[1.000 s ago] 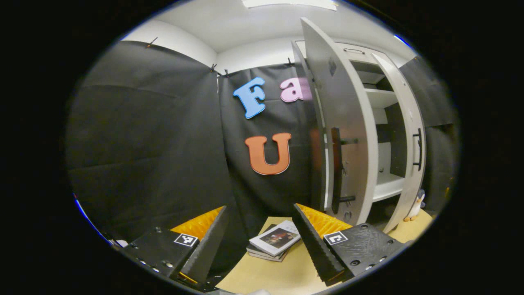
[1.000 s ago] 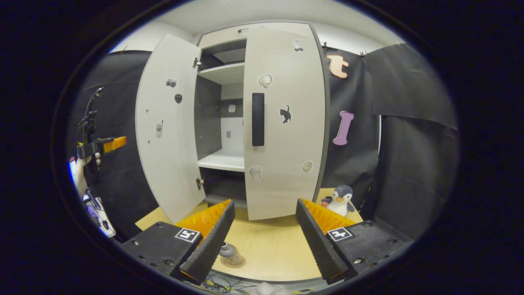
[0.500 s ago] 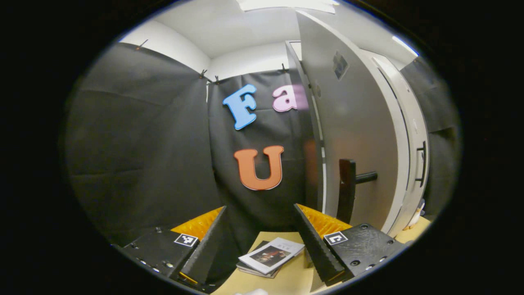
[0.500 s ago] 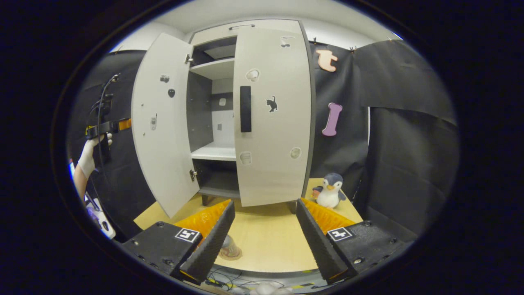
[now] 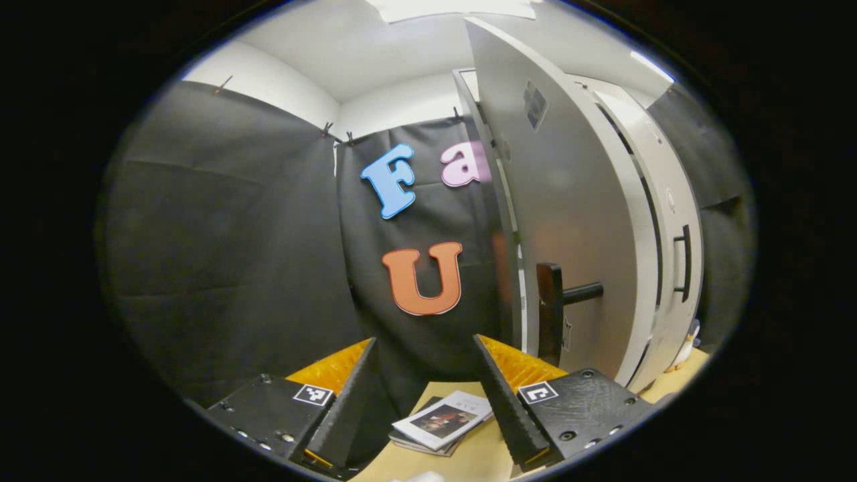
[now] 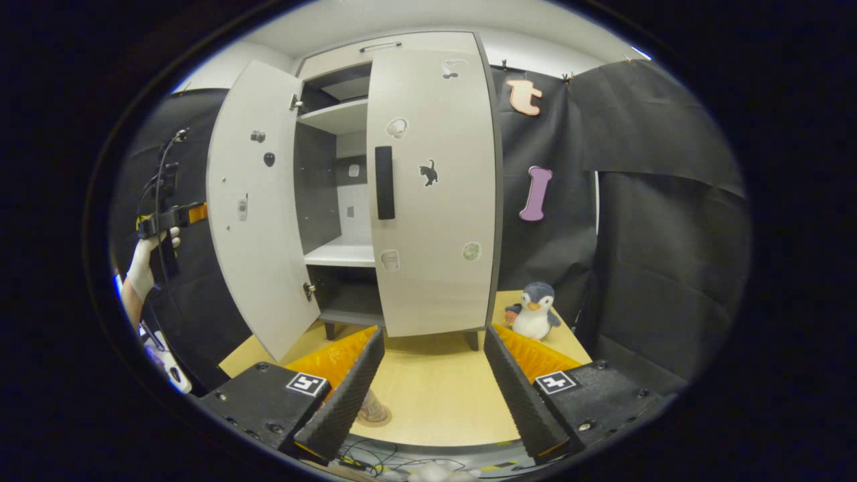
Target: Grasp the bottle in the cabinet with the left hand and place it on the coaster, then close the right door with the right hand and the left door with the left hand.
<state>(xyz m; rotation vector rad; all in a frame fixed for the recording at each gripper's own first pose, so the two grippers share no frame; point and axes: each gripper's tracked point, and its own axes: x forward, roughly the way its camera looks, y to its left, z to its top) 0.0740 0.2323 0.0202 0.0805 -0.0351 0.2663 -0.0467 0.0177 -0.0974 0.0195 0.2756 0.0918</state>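
Pulled back from cabinet [image 6: 402, 187] slightly; left door [image 6: 258, 201] swung further in, right door [image 6: 435, 187] shut. Left tool [image 5: 425, 395] and right tool [image 6: 432, 388] both released, empty. Bottle [image 6: 370, 407] on coaster [image 6: 376, 419], tabletop [image 6: 435, 402] before cabinet.

Each tool [image 5: 422, 402] [image 6: 428, 395] has a black body with screws, a square black-and-white marker and ridged fingers [image 6: 348, 395]. A white glove [image 6: 142, 264] covers the far hand.

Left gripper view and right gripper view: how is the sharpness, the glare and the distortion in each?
Left gripper view: the left door bows strongly and carries a soft sheen; the books look sharp. Right gripper view: even light, the right door curves only a little, and the penguin toy is clear.
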